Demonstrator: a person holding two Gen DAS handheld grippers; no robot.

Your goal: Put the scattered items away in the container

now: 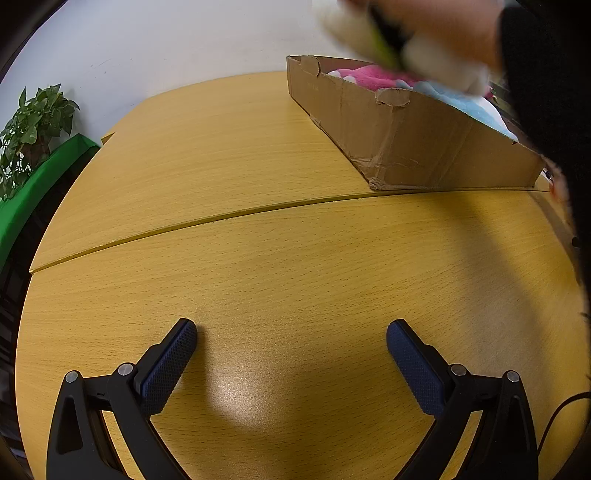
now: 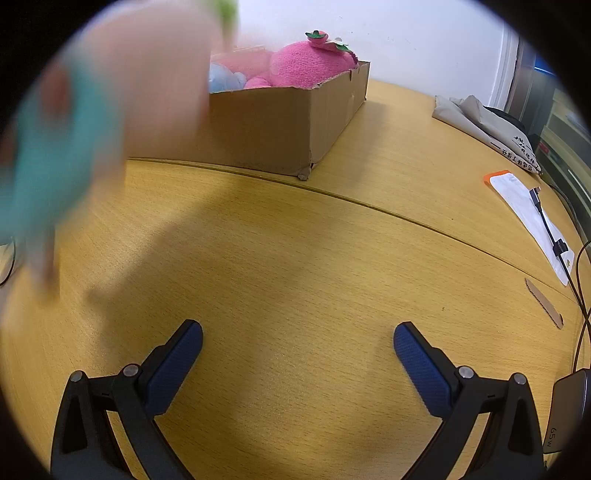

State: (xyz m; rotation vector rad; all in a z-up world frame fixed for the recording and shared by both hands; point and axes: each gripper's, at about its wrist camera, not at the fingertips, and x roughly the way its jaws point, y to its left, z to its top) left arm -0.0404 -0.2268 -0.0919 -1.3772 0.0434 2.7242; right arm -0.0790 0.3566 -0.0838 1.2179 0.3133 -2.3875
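A shallow cardboard box (image 1: 399, 140) stands on the wooden table, far right in the left wrist view and top centre in the right wrist view (image 2: 280, 125). It holds a pink plush toy (image 2: 306, 68) with a strawberry on top and a light blue plush toy (image 2: 225, 79). A bare hand (image 1: 424, 33), blurred, holds something white and green above the box; it also shows in the right wrist view (image 2: 140, 74) with something teal. My left gripper (image 1: 291, 332) is open and empty above bare table. My right gripper (image 2: 297, 334) is open and empty above bare table.
A potted plant (image 1: 33, 125) and a green panel stand beyond the table's left edge. In the right wrist view a grey cloth bag (image 2: 487, 125), a white packet with an orange end (image 2: 532, 218), a black cable (image 2: 554, 240) and a charger (image 2: 569, 410) lie at right.
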